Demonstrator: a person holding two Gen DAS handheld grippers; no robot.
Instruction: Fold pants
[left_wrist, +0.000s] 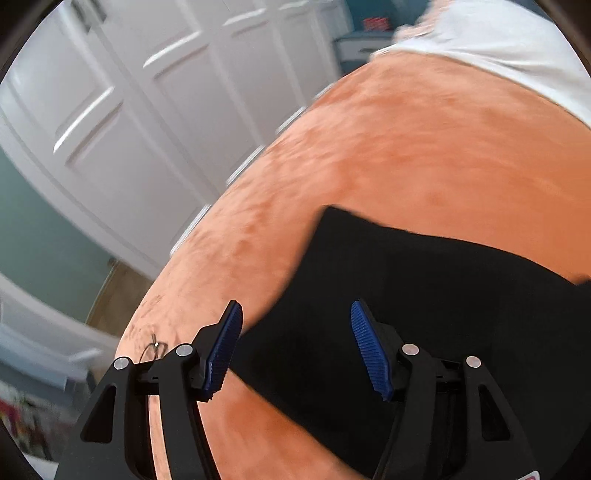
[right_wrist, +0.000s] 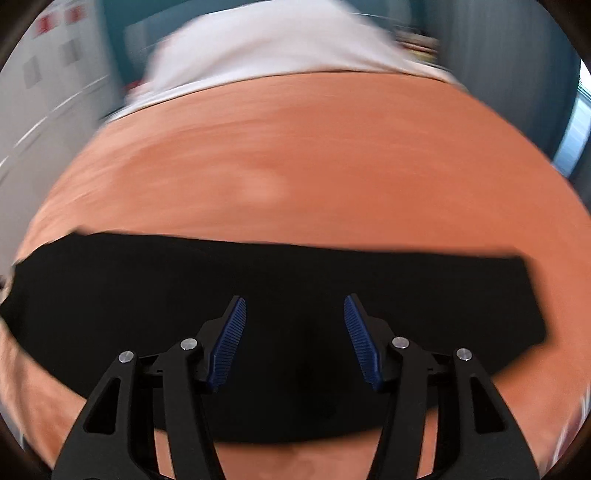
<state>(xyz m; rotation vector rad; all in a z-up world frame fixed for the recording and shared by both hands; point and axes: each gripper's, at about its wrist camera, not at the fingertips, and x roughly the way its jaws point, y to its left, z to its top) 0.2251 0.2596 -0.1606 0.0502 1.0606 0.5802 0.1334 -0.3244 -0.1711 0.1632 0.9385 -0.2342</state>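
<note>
The black pants (right_wrist: 277, 325) lie flat in a long folded strip on the orange blanket (right_wrist: 295, 155) that covers the bed; a white pillow (right_wrist: 266, 48) sits at the far end of the bed, well apart from the pants. The left gripper (left_wrist: 295, 347) hangs over one end of the pants with its blue fingers (left_wrist: 225, 350) spread apart and nothing in them; the right gripper (right_wrist: 293, 341) hangs over the middle of the pants, its blue fingers (right_wrist: 360, 339) spread apart too, holding nothing; white cupboard doors (left_wrist: 122, 110) stand beside the bed.

pants: one black pair (right_wrist: 273, 325), laid flat
orange blanket: one (right_wrist: 295, 155)
white pillow: one (right_wrist: 266, 44), 12 o'clock
grippers: two, left gripper (left_wrist: 295, 350), right gripper (right_wrist: 293, 341)
</note>
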